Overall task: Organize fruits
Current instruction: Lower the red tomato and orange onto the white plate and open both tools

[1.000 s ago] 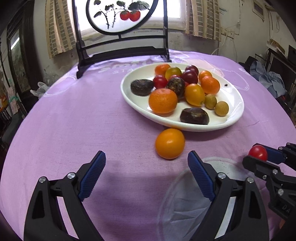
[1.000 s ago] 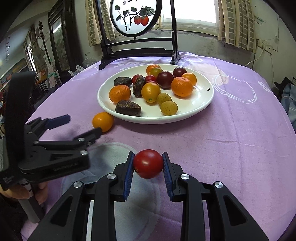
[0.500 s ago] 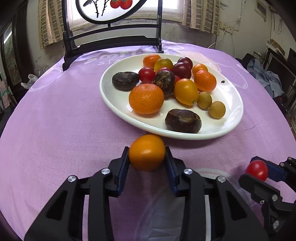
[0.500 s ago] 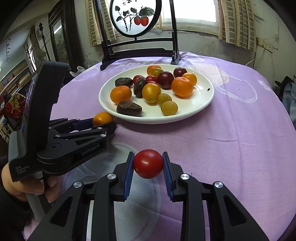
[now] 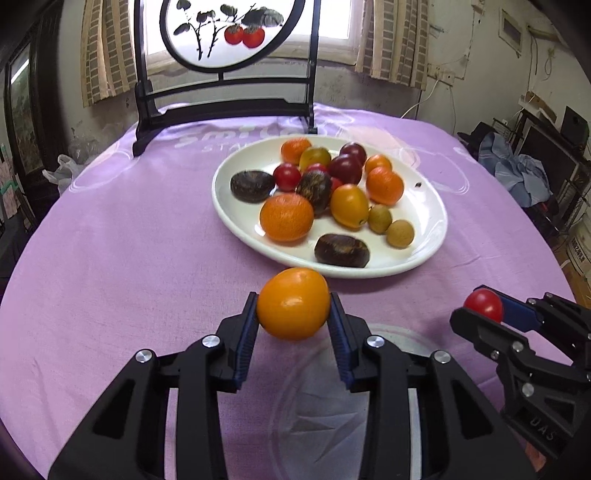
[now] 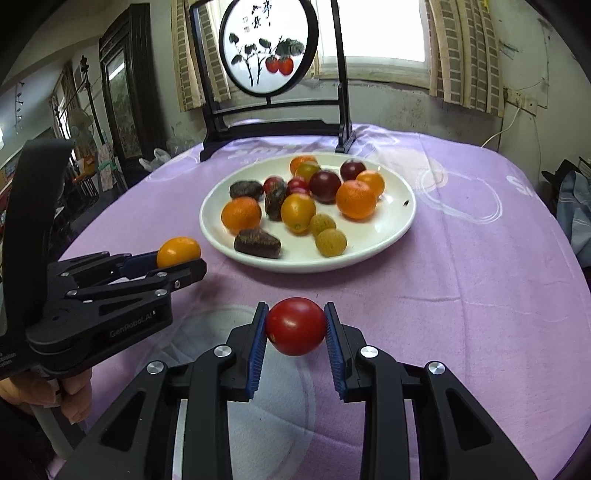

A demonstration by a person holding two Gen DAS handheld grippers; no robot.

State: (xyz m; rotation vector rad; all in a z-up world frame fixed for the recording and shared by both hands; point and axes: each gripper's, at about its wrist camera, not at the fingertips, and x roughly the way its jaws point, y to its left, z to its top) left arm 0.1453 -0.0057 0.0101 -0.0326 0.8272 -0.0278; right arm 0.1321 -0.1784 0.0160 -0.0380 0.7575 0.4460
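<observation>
My left gripper (image 5: 293,314) is shut on an orange-yellow tomato (image 5: 293,302), lifted a little above the purple cloth just in front of the white plate (image 5: 424,254). The same tomato (image 6: 178,252) shows in the right wrist view, at the tips of the left gripper (image 6: 181,262). My right gripper (image 6: 295,328) is shut on a red cherry tomato (image 6: 295,325) and hovers nearer the table's front; its tomato (image 5: 483,304) also appears at the right of the left wrist view. The plate (image 6: 388,236) holds several mixed fruits: oranges, tomatoes, dark chestnuts, small longans.
A black stand with a round painted panel (image 5: 221,33) rises behind the plate. A clear glass dish (image 5: 314,398) lies on the cloth under both grippers. The round table's edge falls away left and right. A hand (image 6: 70,391) holds the left gripper's grip.
My left gripper went forward around the orange-yellow tomato lying in front of the plate, shut on it and raised it off the cloth. The right gripper stayed put with its red tomato.
</observation>
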